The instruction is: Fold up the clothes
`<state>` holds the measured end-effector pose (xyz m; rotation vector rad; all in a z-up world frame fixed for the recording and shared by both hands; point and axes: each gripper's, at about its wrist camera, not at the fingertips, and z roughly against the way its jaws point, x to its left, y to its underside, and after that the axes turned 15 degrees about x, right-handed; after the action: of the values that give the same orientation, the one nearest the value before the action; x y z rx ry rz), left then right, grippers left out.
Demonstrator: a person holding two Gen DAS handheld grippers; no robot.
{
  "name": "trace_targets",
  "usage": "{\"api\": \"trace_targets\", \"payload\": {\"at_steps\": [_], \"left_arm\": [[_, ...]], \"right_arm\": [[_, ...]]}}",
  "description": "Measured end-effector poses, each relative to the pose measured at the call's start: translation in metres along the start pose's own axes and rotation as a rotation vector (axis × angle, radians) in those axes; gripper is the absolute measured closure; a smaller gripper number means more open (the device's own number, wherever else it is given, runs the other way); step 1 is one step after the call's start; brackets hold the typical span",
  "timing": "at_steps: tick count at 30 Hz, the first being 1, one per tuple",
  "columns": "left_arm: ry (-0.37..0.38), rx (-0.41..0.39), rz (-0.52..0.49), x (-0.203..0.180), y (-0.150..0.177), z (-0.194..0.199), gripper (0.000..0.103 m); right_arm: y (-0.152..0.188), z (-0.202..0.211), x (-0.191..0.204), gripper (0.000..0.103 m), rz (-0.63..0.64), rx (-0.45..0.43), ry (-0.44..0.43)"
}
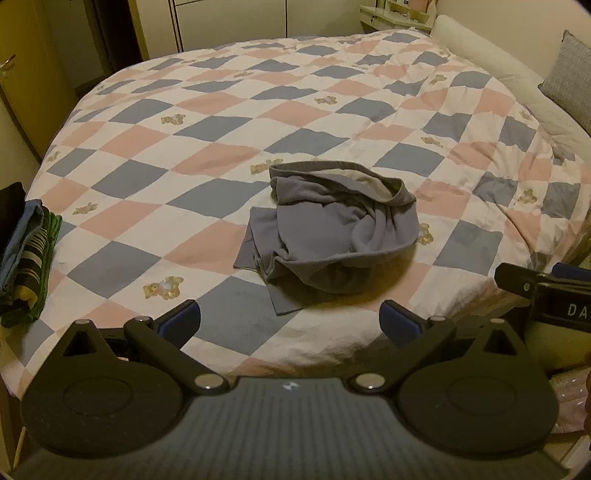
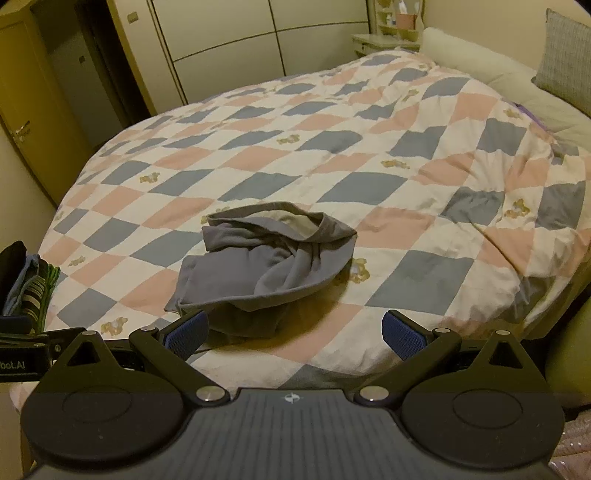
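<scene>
A crumpled grey garment [image 1: 325, 229] [image 2: 266, 258] with a lighter waistband lies bunched on the checkered quilt [image 1: 221, 155] [image 2: 369, 177], near the bed's front edge. My left gripper [image 1: 290, 325] stands open just short of the bed, nothing between its blue pads, the garment ahead of it. My right gripper [image 2: 295, 334] is open too, with its left pad close to the garment's near edge. Part of the right gripper shows at the right edge of the left wrist view, and part of the left gripper at the left edge of the right wrist view.
A stack of folded clothes [image 1: 26, 254] [image 2: 29, 288], striped, blue and green, sits at the bed's left edge. A white headboard [image 1: 498, 62] with a grey pillow [image 1: 569, 74] lies to the right. Wardrobe doors [image 2: 258, 33] and a door [image 2: 33, 122] stand beyond the bed.
</scene>
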<state>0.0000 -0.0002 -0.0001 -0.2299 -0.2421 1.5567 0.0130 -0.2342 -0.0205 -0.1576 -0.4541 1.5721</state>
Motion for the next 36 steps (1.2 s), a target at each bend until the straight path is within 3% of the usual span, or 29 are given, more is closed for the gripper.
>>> {"api": "trace_targets", "payload": {"at_steps": [36], "left_arm": [[0.001, 0.032, -0.011, 0.002, 0.003, -0.002, 0.001]], "right_arm": [[0.003, 0.002, -0.001, 0.0, -0.032, 0.016, -0.026]]}}
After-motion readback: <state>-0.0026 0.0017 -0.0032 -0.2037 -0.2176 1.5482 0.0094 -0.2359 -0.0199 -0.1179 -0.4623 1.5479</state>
